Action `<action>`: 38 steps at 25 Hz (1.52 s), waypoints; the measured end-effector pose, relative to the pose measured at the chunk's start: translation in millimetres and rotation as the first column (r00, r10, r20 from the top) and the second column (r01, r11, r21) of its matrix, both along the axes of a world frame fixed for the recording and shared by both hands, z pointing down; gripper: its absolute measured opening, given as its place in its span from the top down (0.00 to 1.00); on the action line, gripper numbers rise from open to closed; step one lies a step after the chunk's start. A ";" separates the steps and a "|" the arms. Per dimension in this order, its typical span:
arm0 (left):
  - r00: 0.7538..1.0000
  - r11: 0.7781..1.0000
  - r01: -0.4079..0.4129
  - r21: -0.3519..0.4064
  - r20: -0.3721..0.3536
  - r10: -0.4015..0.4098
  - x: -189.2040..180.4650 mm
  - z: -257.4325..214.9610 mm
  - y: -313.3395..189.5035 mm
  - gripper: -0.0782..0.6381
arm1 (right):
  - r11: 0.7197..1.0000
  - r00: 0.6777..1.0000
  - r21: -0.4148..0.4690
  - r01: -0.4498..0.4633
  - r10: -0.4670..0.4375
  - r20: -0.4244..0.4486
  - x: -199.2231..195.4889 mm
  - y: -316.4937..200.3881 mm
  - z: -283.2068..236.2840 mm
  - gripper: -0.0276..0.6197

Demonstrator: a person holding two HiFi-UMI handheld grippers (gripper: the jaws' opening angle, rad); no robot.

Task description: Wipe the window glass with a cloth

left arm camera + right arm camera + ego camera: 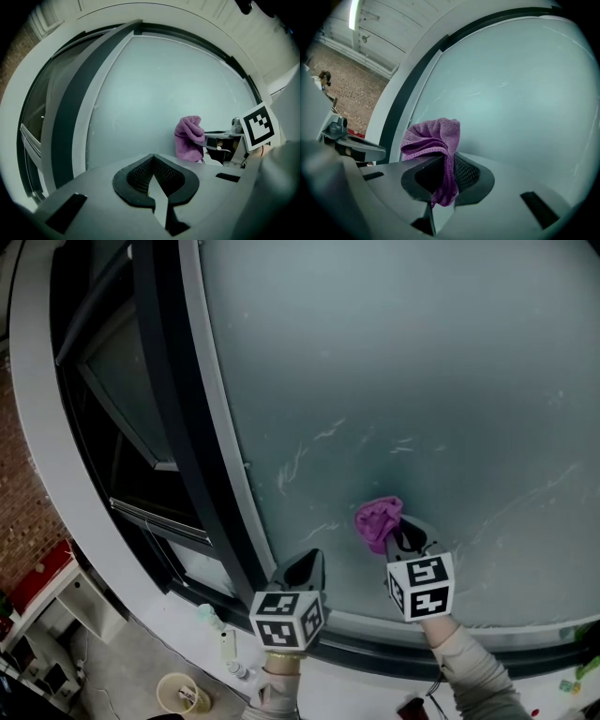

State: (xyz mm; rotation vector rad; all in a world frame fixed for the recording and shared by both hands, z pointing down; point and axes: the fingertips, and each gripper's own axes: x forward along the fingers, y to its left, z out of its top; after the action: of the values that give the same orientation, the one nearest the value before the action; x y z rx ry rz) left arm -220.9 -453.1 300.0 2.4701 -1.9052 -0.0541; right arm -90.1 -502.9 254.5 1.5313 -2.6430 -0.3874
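The window glass [403,362] is a wide frosted pane with pale streaks near its lower middle. A bunched purple cloth [378,521] is pressed against the lower part of the glass, with my right gripper [401,538] shut on it. The right gripper view shows the cloth [433,138] pinched between the jaws of that gripper [447,161], its bulk bulging toward the pane. My left gripper [306,568] hovers to the left of the cloth near the pane's bottom edge, jaws together and holding nothing. In the left gripper view, the left gripper [152,161] points at the glass with the cloth [187,138] to its right.
A dark window frame [202,474] runs along the pane's left and bottom edges. Left of it an open sash [122,409] stands out. Below are a white sill [187,620], a small pail [181,694] on the floor and a red object [37,577].
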 end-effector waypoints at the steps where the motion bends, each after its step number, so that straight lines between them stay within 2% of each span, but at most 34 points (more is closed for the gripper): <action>1: 1.000 1.000 0.001 0.000 -0.001 -0.001 -0.5 0.1 -1.2 0.88 | 1.000 1.000 0.000 -0.002 0.002 0.000 0.1 -1.7 0.2 0.88; 11: 0.999 0.999 -0.049 -0.010 0.012 0.049 26.7 4.6 -10.8 0.88 | 1.000 0.999 0.000 -0.031 0.031 0.014 21.5 -3.1 -1.4 0.88; 20: 0.983 0.984 -0.178 -0.018 0.035 0.178 92.7 6.4 -21.7 0.88 | 0.989 0.989 0.011 -0.144 0.144 0.040 91.0 8.0 -4.9 0.88; 27: 0.950 0.951 -0.309 -0.014 0.044 0.309 164.7 4.6 -27.9 0.88 | 0.961 0.959 0.007 -0.277 0.276 0.061 166.3 18.8 -3.7 0.88; 38: 0.882 0.883 -0.469 -0.002 0.058 0.468 259.6 0.5 -22.7 0.88 | 0.887 0.885 -0.009 -0.462 0.461 0.064 270.5 36.4 0.8 0.88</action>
State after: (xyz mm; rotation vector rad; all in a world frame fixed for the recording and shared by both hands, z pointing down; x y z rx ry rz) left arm 38.7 -475.8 300.5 2.8909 -1.2664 0.0140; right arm 180.4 -466.5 255.3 2.1281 -2.2041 -0.3124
